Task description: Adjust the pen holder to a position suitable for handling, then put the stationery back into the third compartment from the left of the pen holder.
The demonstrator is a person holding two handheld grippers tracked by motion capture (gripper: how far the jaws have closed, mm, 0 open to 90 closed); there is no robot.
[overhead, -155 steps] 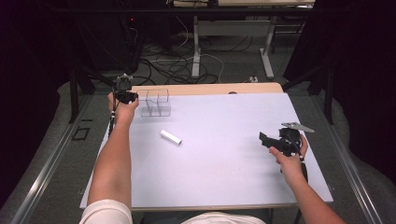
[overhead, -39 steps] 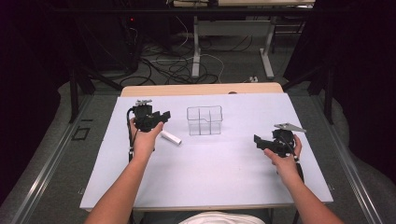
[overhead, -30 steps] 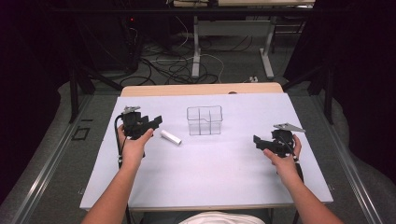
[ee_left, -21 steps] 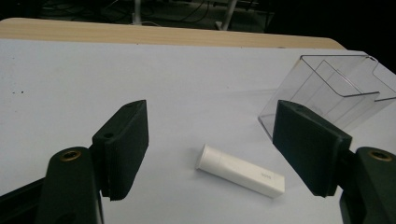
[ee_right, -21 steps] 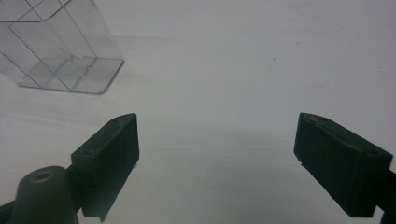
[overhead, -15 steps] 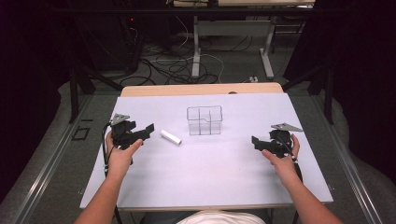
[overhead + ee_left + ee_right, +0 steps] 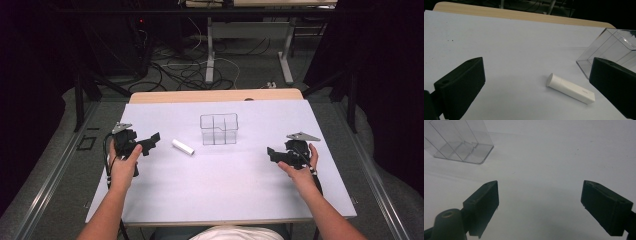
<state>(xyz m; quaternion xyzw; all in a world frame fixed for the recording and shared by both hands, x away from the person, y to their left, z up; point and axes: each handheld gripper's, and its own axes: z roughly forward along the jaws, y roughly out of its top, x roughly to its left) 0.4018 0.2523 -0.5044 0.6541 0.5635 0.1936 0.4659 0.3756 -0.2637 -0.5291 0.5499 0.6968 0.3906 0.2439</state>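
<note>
A small white cylinder-like stick (image 7: 182,147) lies flat on the white table (image 7: 225,200), left of a clear plastic compartment box (image 7: 219,129). My left gripper (image 7: 150,142) sits near the table's left edge, pointing at the stick from a short way off. In the left gripper view its jaws stand wide apart around bare table (image 7: 536,68); they have just been opening, with nothing gripped. The stick (image 7: 570,88) lies just ahead, the box (image 7: 614,47) beyond it. My right gripper (image 7: 272,154) rests open at the right, the box (image 7: 461,142) to its far left, nothing between its jaws (image 7: 540,192).
A strip of wooden tabletop (image 7: 215,95) shows behind the white sheet. Beyond the table are dark floor, cables and desk legs (image 7: 210,55). Bare white surface lies between the two hands and in front of the box.
The clear box went from the far left corner to the middle. Over the last second my left gripper drew back left toward the near edge and its jaws spread. The right hand stayed put.
</note>
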